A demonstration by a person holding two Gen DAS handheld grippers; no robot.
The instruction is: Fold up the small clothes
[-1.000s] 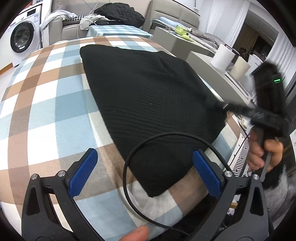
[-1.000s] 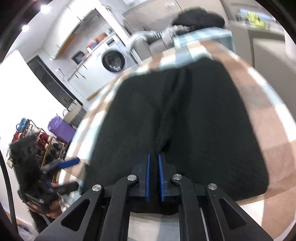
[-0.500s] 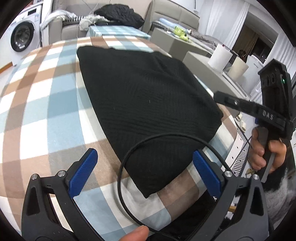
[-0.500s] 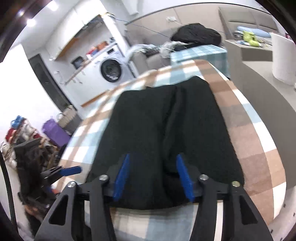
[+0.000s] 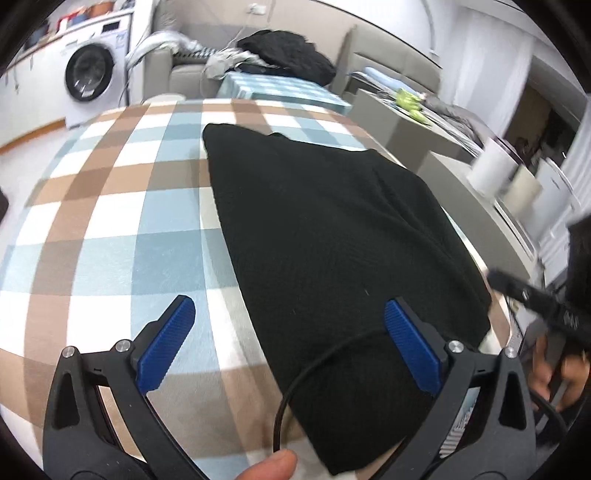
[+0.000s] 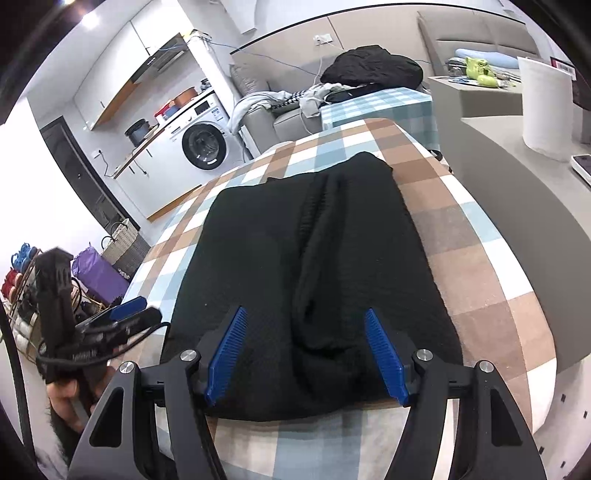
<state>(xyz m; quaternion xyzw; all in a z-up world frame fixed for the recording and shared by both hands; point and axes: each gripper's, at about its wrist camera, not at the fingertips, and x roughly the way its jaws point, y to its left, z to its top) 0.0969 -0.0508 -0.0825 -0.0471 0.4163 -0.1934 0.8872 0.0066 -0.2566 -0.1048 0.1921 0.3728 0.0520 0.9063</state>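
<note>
On the checked blue, brown and white tabletop (image 6: 491,280) the black knitted garment (image 6: 314,258) lies half-folded; right gripper (image 6: 306,354) fingers just spread off its near hem, left gripper (image 5: 291,343) fingers wide over that hem, so smooth the centre ridge before folding again.

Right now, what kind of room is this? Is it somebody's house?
Most likely a home, a living room with a laundry corner. There is a washing machine, a grey sofa piled with clothes, and a black garment on a checked tablecloth.
</note>
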